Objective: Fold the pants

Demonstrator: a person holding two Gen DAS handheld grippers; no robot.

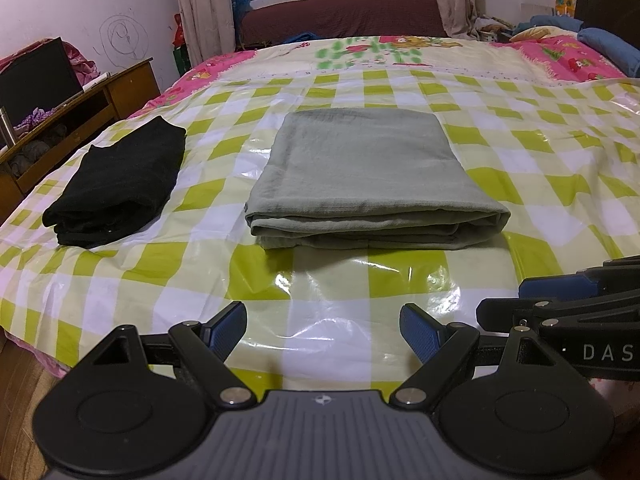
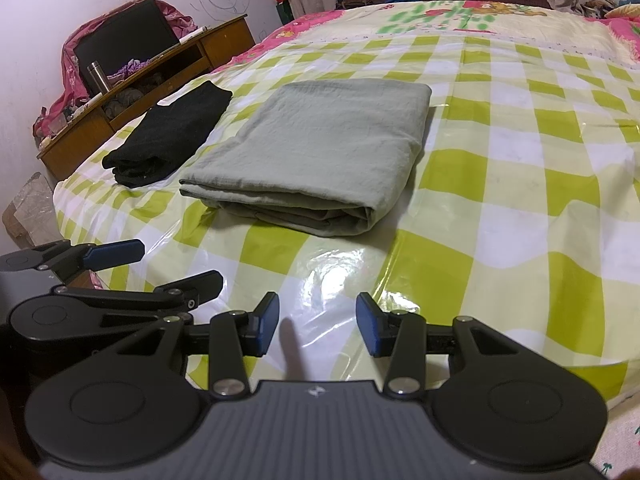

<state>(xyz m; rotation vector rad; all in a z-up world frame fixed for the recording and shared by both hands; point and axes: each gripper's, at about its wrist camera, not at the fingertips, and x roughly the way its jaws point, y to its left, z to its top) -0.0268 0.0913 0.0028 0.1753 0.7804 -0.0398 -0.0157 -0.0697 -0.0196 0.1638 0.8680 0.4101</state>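
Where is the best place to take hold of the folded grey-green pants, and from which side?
Probably the near edge of the grey-green pants. There the layers end in a thick stack facing both open hand-held grippers, left and right, so a low approach from the near side could slide under it.
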